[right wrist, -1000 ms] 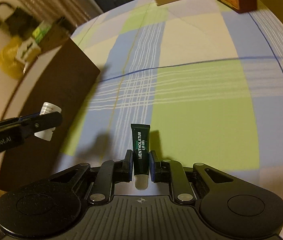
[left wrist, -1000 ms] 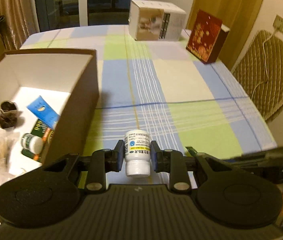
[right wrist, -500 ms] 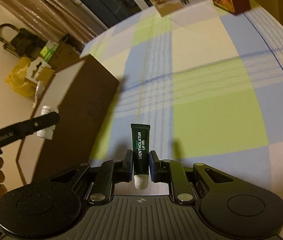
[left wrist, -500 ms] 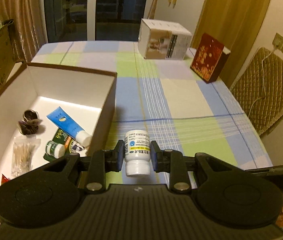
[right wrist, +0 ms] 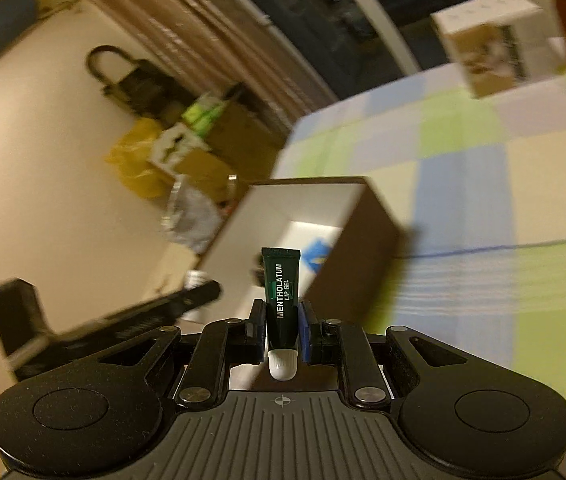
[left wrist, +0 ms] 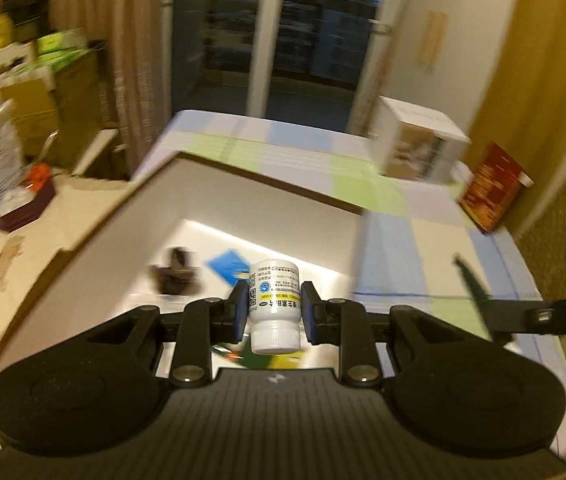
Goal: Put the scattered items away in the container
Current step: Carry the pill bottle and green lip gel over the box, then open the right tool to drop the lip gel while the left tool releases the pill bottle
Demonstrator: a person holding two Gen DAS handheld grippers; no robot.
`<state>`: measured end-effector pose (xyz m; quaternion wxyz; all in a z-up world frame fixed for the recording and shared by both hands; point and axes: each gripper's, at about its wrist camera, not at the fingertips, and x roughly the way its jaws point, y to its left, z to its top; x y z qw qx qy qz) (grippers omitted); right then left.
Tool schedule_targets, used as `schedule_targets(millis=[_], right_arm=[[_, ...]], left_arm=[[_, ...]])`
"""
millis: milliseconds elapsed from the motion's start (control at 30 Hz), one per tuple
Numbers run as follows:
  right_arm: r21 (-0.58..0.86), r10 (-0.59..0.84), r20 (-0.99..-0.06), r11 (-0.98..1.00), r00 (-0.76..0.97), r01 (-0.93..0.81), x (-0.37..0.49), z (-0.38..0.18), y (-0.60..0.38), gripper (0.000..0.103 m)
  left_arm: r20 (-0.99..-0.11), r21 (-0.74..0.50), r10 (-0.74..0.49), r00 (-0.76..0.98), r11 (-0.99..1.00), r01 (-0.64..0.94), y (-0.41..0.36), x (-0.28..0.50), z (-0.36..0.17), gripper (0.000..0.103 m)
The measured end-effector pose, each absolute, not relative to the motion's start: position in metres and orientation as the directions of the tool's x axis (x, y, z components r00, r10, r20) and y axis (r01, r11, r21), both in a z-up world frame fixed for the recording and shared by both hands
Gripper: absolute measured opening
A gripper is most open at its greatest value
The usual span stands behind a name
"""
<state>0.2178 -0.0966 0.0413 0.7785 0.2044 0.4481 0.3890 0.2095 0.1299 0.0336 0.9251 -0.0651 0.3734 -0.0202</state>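
While both views are smeared by motion blur, each grip reads clearly. Left tool (left wrist: 274, 312): jaws closed onto a white pill bottle (left wrist: 275, 306), pads pressed against its labelled sides, cap end pointing back toward the camera. Bottle hangs clear of any surface, above the open box (left wrist: 243, 208). Box has brown outer walls and a white interior, and sits on the checked tablecloth (left wrist: 415, 248). Inside the box, ahead and below the bottle: a blue tube (left wrist: 229, 266); to the left of that, a dark small item (left wrist: 177, 274), too blurred to identify; green and yellow packaging directly under the bottle.

Right tool (right wrist: 282, 328): jaws narrowed to a slim gap, pinching a dark green lip gel tube (right wrist: 282, 300) near its lower end, white cap toward the camera, crimped end pointing forward. Tube is held in the air; the box (right wrist: 367, 256) lies ahead of it. Left tool shows as a black blurred bar at lower left in this view.

Far end of the table: a white carton (left wrist: 419, 148) and a red box (left wrist: 491, 192).
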Motion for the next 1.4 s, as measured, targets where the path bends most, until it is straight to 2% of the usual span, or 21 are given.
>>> schedule_targets(millis=[167, 333, 633, 900, 1133, 1400], right_arm=[[0.688, 0.817, -0.520, 0.574, 0.250, -0.445, 0.230, 0.047, -0.056, 0.019], [0.641, 0.800, -0.557, 0.585, 0.224, -0.496, 0.236, 0.044, -0.019, 0.019], [0.348, 0.642, -0.722, 0.659, 0.258, -0.667, 0.256, 0.015, 0.045, 0.019], [0.070, 0.488, -0.811, 0.629, 0.323, -0.775, 0.270, -0.026, 0.082, 0.019], [-0.086, 0.370, -0.862, 0.567, 0.346, -0.819, 0.288, -0.063, 0.105, 0.019], [-0.164, 0.292, -0.885, 0.536, 0.364, -0.828, 0.302, -0.081, 0.114, 0.019]], left_arm=[[-0.691, -0.144, -0.012, 0.723, 0.982, -0.121, 0.178, 0.210, 0.028, 0.022], [-0.715, -0.155, 0.014, 0.699, 0.972, -0.178, 0.206, 0.212, 0.014, 0.022], [-0.748, -0.158, 0.007, 0.664, 0.970, -0.188, 0.211, 0.228, -0.004, 0.022], [-0.780, -0.171, -0.007, 0.625, 0.964, -0.203, 0.207, 0.249, -0.024, 0.022], [-0.801, -0.180, -0.021, 0.598, 0.962, -0.207, 0.206, 0.265, -0.038, 0.022], [-0.806, -0.185, -0.039, 0.590, 0.964, -0.189, 0.198, 0.272, -0.044, 0.022]])
